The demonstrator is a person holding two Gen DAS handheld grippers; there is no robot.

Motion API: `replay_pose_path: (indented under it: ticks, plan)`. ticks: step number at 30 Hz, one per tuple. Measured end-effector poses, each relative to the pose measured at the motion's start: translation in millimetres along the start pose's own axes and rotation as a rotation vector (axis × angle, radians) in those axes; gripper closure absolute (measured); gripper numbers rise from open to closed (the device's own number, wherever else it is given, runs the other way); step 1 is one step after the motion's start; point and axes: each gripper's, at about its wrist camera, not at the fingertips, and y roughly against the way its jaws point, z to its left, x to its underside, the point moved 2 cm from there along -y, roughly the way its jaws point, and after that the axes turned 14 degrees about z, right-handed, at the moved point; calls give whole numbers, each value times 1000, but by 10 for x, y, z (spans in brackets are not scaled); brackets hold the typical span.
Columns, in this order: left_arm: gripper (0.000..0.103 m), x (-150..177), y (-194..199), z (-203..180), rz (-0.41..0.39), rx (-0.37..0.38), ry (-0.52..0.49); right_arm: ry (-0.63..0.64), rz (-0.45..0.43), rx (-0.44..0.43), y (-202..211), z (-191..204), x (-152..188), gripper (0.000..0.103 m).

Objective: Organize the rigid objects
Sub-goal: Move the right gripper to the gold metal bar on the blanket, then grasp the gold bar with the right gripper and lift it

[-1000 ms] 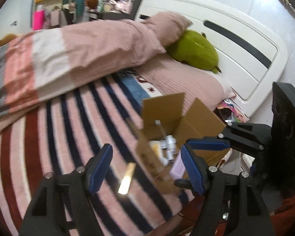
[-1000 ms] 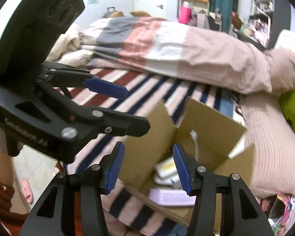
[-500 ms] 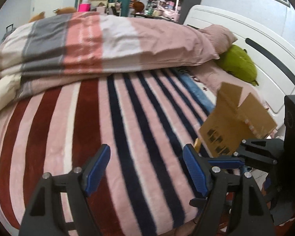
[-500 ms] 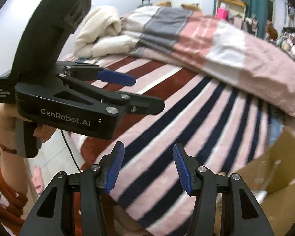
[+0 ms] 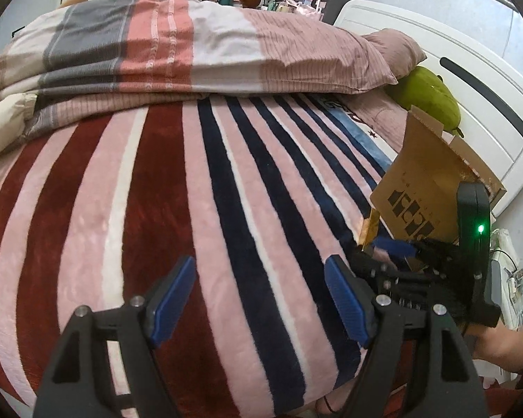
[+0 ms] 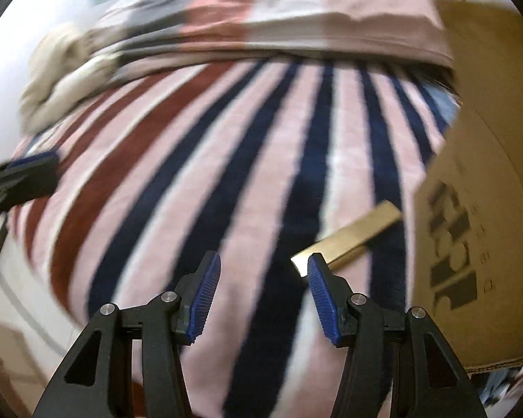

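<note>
A brown cardboard box (image 5: 432, 188) stands on the striped blanket at the bed's right edge; it fills the right side of the right wrist view (image 6: 481, 209). A flat gold bar-shaped object (image 6: 348, 237) lies on the blanket beside the box; a sliver of it shows in the left wrist view (image 5: 368, 224). My right gripper (image 6: 264, 294) is open and empty, low over the blanket, its right finger just in front of the gold object's near end. My left gripper (image 5: 259, 299) is open and empty above the blanket's front edge. The right gripper also shows in the left wrist view (image 5: 400, 254). The box's contents are hidden.
The striped fleece blanket (image 5: 191, 209) covers the bed. A folded pink, white and grey duvet (image 5: 191, 45) lies across the back. A green plush (image 5: 428, 94) and a pink pillow (image 5: 397, 48) sit by the white headboard (image 5: 470, 69). Shelves stand behind.
Both grippers have swung away from above the box's opening and dropped toward the blanket. The right gripper has turned toward the gold object beside the box. Both stayed open.
</note>
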Motion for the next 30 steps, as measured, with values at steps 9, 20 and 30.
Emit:
replay_pose_path:
  ticks: [9,20,30]
  plan:
    - [29,-1,-7,24,1,-1,1,-95,-14,138,-128,-78,-54,49]
    - [29,-8,33,26,0,-5,4,45,-45,40,-178,-11,-48,89]
    - [29,-11,-13,-67,26,-15,10,244,19,-38,-192,251,55,87]
